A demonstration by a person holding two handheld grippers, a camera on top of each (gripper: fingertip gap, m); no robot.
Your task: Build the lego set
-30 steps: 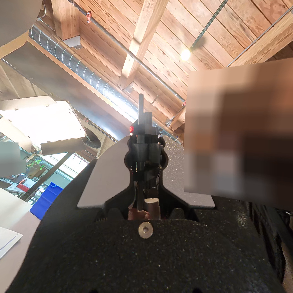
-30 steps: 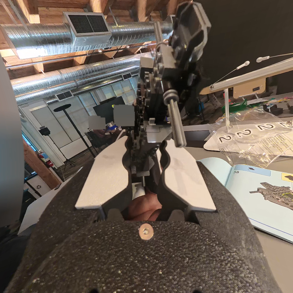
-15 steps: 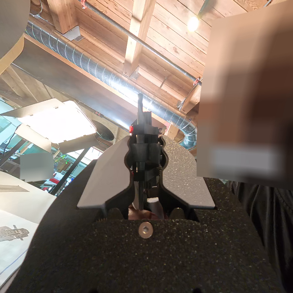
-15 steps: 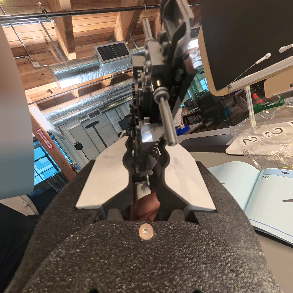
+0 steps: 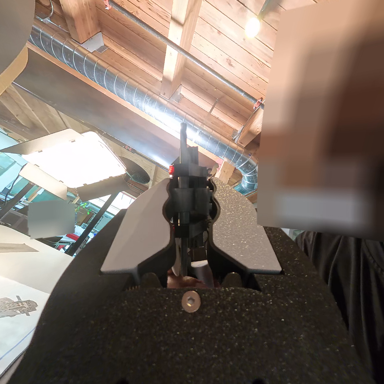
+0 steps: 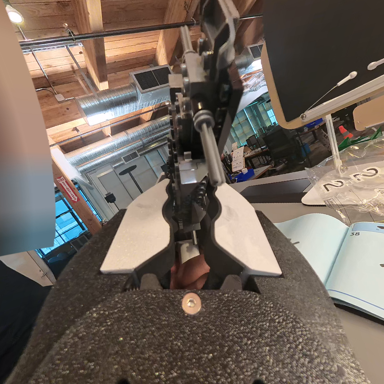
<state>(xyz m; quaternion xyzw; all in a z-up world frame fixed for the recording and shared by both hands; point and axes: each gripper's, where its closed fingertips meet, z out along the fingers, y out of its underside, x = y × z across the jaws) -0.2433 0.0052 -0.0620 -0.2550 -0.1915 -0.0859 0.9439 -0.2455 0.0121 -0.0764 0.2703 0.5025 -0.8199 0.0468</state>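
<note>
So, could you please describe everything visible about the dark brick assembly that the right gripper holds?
The brick assembly is a tall, narrow build of black and dark grey studded plastic plates, standing upright between the right gripper fingers, which are closed against its lower sides. A light grey rod with a ringed collar slants down from its front toward the right finger. A flat dark panel rises at its top against the wooden ceiling. Its lowest part is hidden between the fingers.

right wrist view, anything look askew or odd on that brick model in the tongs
Yes: a light grey axle rod juts from the dark brick assembly at a slant, its free end hanging over the right tongs' right finger instead of lying flush. The view is motion-blurred, so damage cannot be judged.
</note>
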